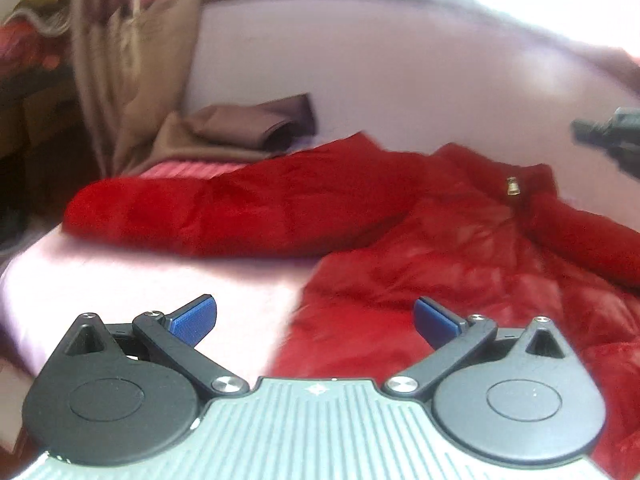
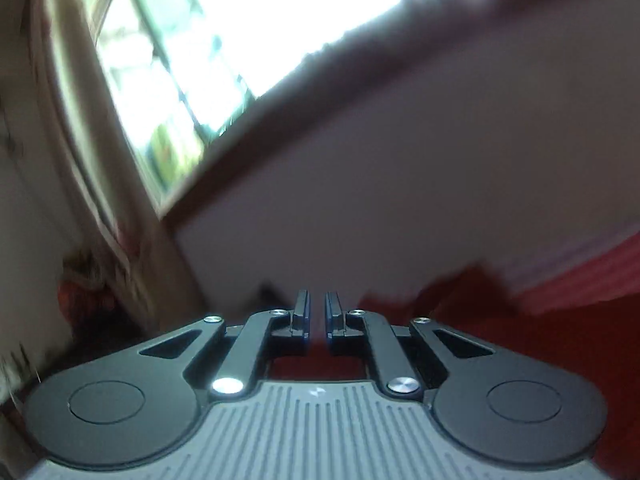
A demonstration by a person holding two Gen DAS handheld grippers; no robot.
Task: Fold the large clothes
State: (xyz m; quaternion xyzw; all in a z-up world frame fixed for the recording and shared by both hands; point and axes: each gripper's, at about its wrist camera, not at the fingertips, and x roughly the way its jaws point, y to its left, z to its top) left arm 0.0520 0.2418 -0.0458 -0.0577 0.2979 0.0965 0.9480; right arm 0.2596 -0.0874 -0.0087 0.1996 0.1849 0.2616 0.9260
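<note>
A large red padded jacket (image 1: 420, 232) lies spread on a pale pink bed (image 1: 160, 280), one sleeve stretched to the left, a brass zip pull (image 1: 513, 186) near its collar. My left gripper (image 1: 316, 318) is open and empty, hovering over the jacket's lower left edge. The right gripper (image 1: 612, 138) shows at the right edge of the left wrist view, above the jacket's collar side. In the right wrist view my right gripper (image 2: 317, 312) has its fingers nearly together with a narrow gap and nothing between them; it is tilted up, with red cloth (image 2: 500, 320) below it.
A folded brown cloth (image 1: 248, 128) lies at the bed's far left against the pale headboard (image 1: 400, 80). Beige curtains (image 1: 132, 60) hang at the left. A bright window (image 2: 200, 60) fills the upper right wrist view.
</note>
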